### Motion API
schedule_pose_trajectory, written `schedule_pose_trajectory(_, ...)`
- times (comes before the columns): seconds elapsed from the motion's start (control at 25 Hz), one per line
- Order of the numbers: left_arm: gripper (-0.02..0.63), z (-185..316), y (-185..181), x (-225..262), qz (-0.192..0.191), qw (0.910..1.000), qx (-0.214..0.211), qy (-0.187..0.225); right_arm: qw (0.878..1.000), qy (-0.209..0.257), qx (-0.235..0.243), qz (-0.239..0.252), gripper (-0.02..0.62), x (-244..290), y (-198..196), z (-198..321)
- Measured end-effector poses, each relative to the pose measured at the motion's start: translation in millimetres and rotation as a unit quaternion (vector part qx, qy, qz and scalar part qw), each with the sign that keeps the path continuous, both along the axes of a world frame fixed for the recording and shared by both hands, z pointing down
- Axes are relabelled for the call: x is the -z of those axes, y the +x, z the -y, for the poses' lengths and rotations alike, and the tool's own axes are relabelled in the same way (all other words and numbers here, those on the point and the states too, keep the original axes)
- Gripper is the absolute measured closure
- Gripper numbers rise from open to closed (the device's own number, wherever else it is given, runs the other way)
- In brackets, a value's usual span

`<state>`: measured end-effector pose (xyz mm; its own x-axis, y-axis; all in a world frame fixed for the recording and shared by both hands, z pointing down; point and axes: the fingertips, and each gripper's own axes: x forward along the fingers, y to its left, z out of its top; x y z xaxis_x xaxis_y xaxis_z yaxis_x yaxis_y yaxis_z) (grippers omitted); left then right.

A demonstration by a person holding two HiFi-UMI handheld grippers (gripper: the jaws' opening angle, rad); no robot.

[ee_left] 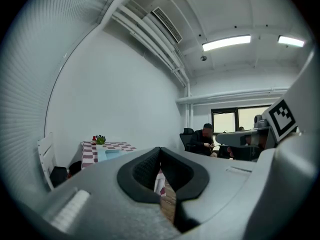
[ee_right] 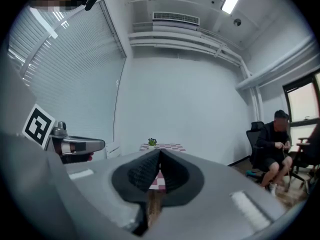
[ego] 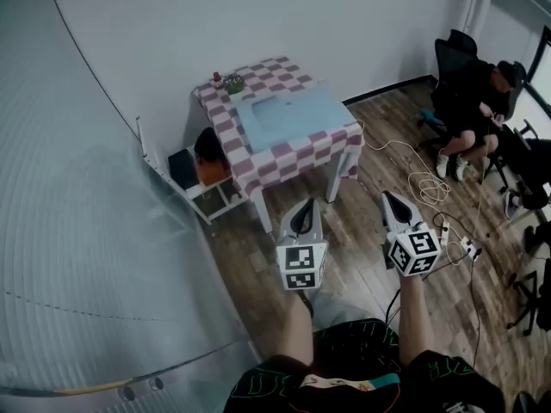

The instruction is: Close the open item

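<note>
- Wood-floored room; checked surface (ego: 284,163) at twelve o'clock, well apart.
- Left tool (ego: 303,206) and right tool (ego: 392,200), both closed and empty, should approach the blue item (ego: 288,114) first.

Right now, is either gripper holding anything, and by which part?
Nothing held: left gripper and right gripper are both shut on nothing.

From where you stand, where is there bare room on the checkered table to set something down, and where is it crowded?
Bare: the checkered strip of the table between the light blue flat item and the near edge, and the wood floor before it. Crowded: the far corner with the small plant, and the floor right of the table, strewn with cables.
</note>
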<state>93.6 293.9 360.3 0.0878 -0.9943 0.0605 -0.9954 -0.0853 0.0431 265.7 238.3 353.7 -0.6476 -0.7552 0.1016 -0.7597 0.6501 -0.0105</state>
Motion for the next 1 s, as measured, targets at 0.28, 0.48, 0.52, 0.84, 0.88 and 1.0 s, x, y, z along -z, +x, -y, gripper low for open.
schedule_pose_trajectory(0.28,0.597,38.3,-51.2,-29.9,0.014,0.999,0.016,-0.04,0.999,-0.034,0.013,0.039,0.592,-27.7,-57.0,61.0)
schedule_pose_trajectory(0.48,0.597,75.0,-97.5,-49.2,0.01,0.9957,0.04,-0.082,0.996,-0.064,0.033,0.044,0.592,-45.4,-103.9,100.2)
schedule_pose_trajectory(0.52,0.597,84.7,-103.1,-53.3,0.008,0.9952,0.042,-0.088,0.996,-0.07,0.03,0.043,0.592,-50.3,-106.3,110.0)
schedule_pose_trajectory(0.84,0.597,161.7,-124.0,-81.6,-0.001,0.9927,0.013,-0.119,0.993,-0.102,-0.011,0.053,0.592,-83.8,-110.5,182.1)
schedule_pose_trajectory(0.88,0.597,169.8,-126.7,-80.5,0.001,0.9927,0.011,-0.12,0.993,-0.101,-0.013,0.054,0.592,-83.8,-111.5,189.8)
schedule_pose_trajectory(1.0,0.597,191.8,-129.4,-72.5,0.011,0.9932,0.0,-0.116,0.993,-0.094,-0.022,0.062,0.592,-77.1,-111.1,212.2)
